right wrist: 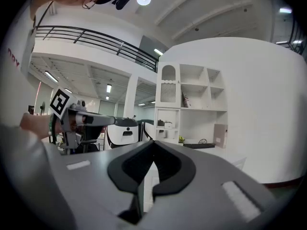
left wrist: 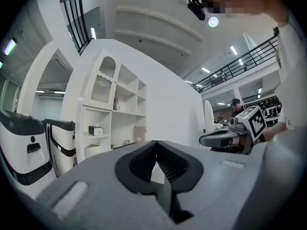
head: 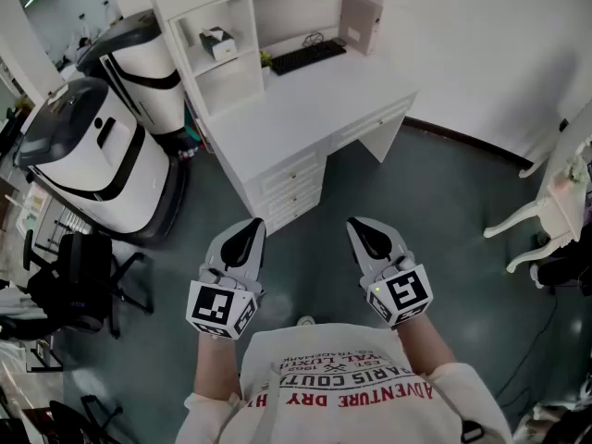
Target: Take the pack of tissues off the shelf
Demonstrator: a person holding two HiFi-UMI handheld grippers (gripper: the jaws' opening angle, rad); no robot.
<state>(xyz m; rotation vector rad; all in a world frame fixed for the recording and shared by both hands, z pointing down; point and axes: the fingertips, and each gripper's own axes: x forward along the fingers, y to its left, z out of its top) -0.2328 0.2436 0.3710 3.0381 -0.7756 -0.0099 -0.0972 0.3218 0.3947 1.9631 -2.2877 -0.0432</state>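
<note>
The pack of tissues (head: 218, 43) is a small box with a white tissue poking out. It sits in a middle cubby of the white shelf unit (head: 242, 26) at the back left of the desk. It shows small and far off in the left gripper view (left wrist: 96, 130) and the right gripper view (right wrist: 168, 125). My left gripper (head: 248, 232) and right gripper (head: 363, 228) are held side by side in front of my chest, over the floor and well short of the desk. Both point toward the desk, and each has its jaws shut with nothing between them.
A white desk (head: 305, 109) with drawers carries a black keyboard (head: 307, 56) and a brown upright box (head: 359, 21). Two large white-and-black machines (head: 92, 155) stand to the left, with a black office chair (head: 79, 280) near them. White curved furniture legs (head: 532, 215) are at the right.
</note>
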